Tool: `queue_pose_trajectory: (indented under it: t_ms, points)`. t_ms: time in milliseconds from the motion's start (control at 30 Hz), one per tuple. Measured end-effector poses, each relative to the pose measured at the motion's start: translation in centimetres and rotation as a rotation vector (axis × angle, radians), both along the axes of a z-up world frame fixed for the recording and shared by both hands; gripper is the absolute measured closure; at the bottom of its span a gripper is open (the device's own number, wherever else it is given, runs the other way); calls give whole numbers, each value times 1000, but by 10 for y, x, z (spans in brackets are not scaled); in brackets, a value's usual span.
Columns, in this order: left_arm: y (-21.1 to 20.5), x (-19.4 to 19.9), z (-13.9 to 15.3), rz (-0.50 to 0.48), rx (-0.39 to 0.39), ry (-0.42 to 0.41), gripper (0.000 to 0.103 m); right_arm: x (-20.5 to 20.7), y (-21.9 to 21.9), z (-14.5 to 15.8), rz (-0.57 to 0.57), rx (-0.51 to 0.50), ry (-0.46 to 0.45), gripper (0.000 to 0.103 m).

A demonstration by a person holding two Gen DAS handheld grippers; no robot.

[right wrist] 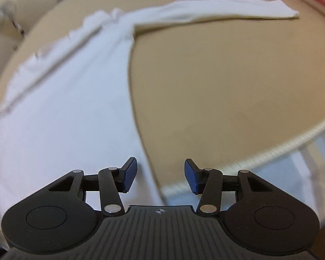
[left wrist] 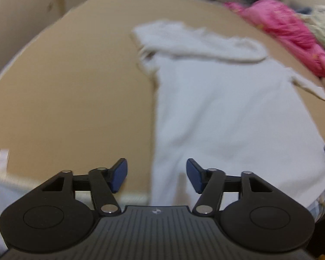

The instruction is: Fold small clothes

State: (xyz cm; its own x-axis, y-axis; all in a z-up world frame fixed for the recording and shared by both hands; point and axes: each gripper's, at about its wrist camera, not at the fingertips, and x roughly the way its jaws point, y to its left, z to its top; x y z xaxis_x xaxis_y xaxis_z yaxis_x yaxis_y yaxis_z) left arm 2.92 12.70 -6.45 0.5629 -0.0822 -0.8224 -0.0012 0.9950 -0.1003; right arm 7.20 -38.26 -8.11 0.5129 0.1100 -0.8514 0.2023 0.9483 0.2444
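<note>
Left wrist: white shirt (left wrist: pixel 227 112) lies flat.

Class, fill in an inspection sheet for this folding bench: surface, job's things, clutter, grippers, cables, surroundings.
Surface: tan tabletop, pale corded edge.
Job's things: white long-sleeved top lying flat; one sleeve folded across its upper part, the other sleeve stretched out sideways.
Clutter: pink fabric heaped at the far edge.
Grippers: left gripper and right gripper both open, holding nothing, near the top's hem.
Cables: nothing seen.
Surroundings: blurred; cream shapes beyond the table.
</note>
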Motion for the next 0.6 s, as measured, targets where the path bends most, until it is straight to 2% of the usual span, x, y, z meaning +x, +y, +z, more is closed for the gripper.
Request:
queue_pose_trajectory:
  t_ms: [33, 100, 133, 233, 300, 333, 367, 400, 467, 533, 600]
  points:
    - [4, -1, -5, 19, 1, 46, 55, -5, -2, 0, -10, 8, 2, 53]
    - [5, -5, -1, 23, 0, 47, 56, -14, -3, 0, -41, 22, 14, 57]
    - [4, -7, 1, 15, -12, 56, 62, -18, -6, -2, -55, 29, 25, 60]
    - [1, -18, -3, 3, -92, 121, 65, -32, 3, -8, -67, 52, 45, 67]
    - [-5, -26, -7, -10, -68, 141, 70, -39, 13, -6, -37, 33, 34, 75]
    - [-9, -29, -5, -22, -38, 129, 84, -40, 15, -3, -27, 21, 31, 79]
    - [-11, -31, -3, -25, -30, 118, 99, -40, 16, -5, -20, 14, 28, 94]
    - [-9, -32, -1, -19, -47, 112, 99, -42, 15, -3, -25, 25, 17, 97]
    - [-4, -41, 5, 4, -71, 93, 100, -50, 4, 5, -81, 66, -20, 98]
    - [-4, -48, 18, -8, -61, 46, 100, -62, -13, 21, -145, 123, -92, 99]
    - [-5, -59, 28, -24, -47, 17, 100, -70, -22, 30, -175, 119, -122, 99]
